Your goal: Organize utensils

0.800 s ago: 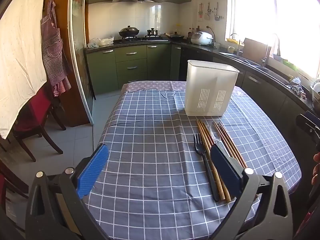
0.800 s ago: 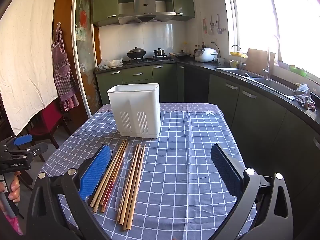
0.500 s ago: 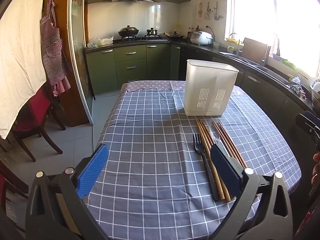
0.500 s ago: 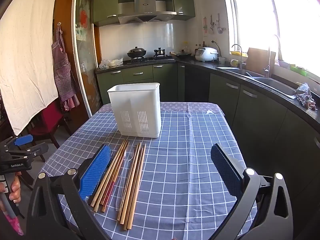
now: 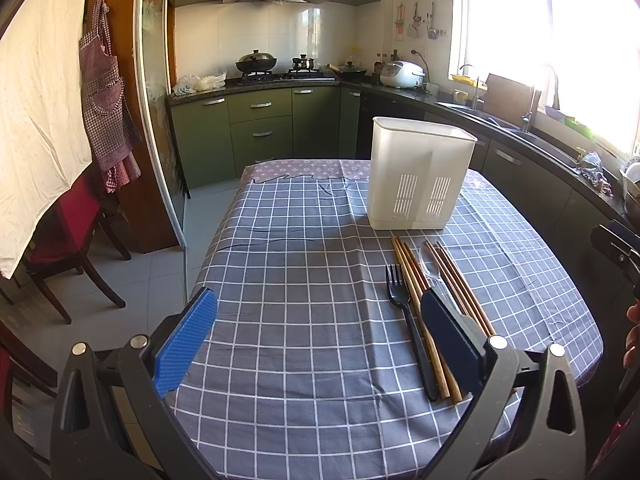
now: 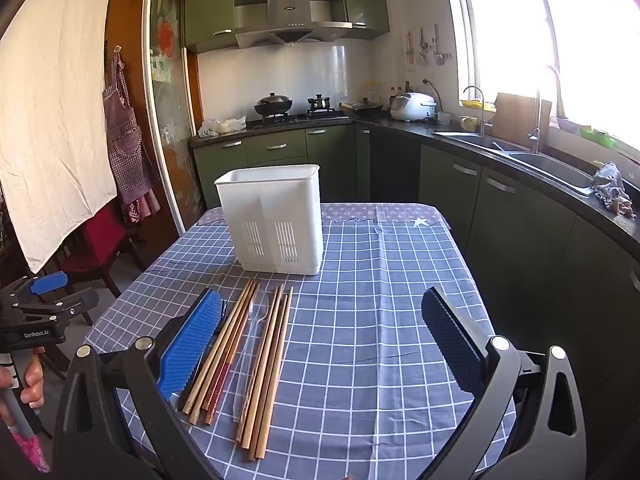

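Note:
A white slotted utensil holder (image 5: 420,176) (image 6: 276,220) stands upright on the checked tablecloth. In front of it lie several wooden chopsticks (image 5: 416,304) (image 6: 276,356), a black fork (image 5: 408,320) and a clear plastic spoon (image 6: 254,332) (image 5: 430,264), all flat and side by side. My left gripper (image 5: 320,340) is open and empty, above the table's near edge, its right finger over the utensils. My right gripper (image 6: 320,340) is open and empty, its left finger just above the chopsticks' left side. The fork is mostly hidden in the right wrist view.
The table (image 5: 304,280) stands in a kitchen with green cabinets (image 5: 260,128) behind and a counter with sink (image 6: 520,156) to the right. A red chair (image 5: 68,240) stands left of the table. The left gripper shows at the right view's left edge (image 6: 36,316).
Both grippers have drifted only slightly; the scene has barely shifted. Nothing was picked up or moved.

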Demonstrator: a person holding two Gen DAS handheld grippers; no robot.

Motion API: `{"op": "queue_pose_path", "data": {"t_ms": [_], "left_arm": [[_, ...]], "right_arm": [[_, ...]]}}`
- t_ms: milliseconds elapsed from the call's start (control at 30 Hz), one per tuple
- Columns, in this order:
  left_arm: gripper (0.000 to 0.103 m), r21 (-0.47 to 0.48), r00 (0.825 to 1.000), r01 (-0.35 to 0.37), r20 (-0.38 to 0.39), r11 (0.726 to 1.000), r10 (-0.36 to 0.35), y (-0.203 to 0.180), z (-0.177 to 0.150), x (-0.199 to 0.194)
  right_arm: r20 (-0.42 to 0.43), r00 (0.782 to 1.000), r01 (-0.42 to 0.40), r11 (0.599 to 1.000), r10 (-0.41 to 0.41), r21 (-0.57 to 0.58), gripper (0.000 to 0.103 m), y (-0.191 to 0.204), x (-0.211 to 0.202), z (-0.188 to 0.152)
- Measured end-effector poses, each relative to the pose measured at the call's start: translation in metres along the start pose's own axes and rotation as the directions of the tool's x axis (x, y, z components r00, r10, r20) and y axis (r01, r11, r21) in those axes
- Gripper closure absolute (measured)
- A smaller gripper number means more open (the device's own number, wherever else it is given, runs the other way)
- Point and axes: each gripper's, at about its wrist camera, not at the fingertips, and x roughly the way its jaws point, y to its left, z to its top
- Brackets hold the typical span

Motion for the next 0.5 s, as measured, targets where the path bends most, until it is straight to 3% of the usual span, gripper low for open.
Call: {"op": "queue_pose_path", "data": {"t_ms": [500], "left_arm": [[0.006,0.005,1.000,0.003,0.002,1.000,-0.003,-0.0018,0.0007,-0.0016]], "right_arm": [[0.002,1.000,-0.004,1.000,0.004,0.001,0.004,-0.0003,-0.0024,0.0004]]}}
